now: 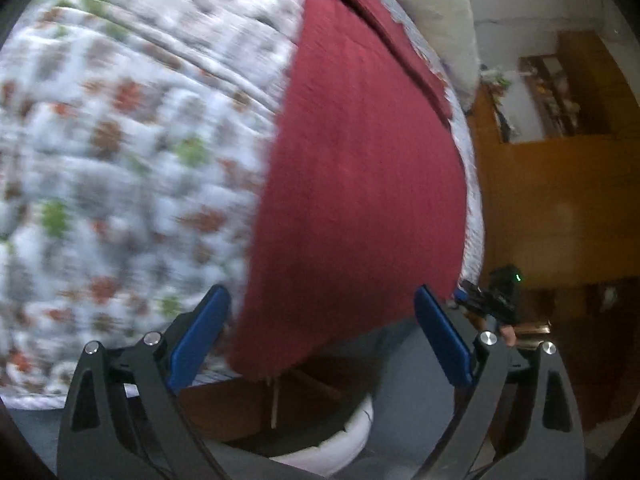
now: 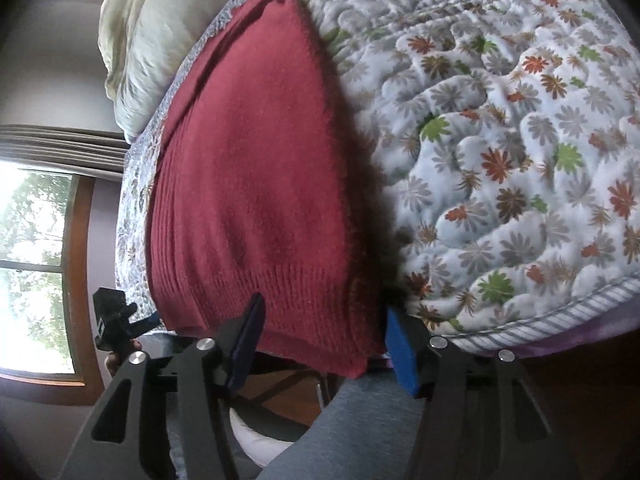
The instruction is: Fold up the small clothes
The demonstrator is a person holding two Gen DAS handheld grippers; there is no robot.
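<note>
A dark red knitted garment (image 1: 360,184) lies flat along the edge of a bed, its ribbed hem (image 2: 304,292) hanging a little over the side. My left gripper (image 1: 320,320) is open, its blue fingers (image 1: 200,332) straddling the garment's near end without touching it. In the right wrist view the same garment (image 2: 256,168) fills the middle, and my right gripper (image 2: 324,340) is open at the hem, one finger on each side of the hanging corner. The other gripper (image 1: 496,300) shows at the bed edge in each view (image 2: 116,320).
A white quilt (image 2: 500,152) with flower print covers the bed. A pale pillow (image 2: 152,40) lies at the far end. Grey-trousered legs (image 2: 360,432) and a white shoe (image 1: 332,444) are below. A window (image 2: 36,272) and wooden furniture (image 1: 560,200) stand beyond.
</note>
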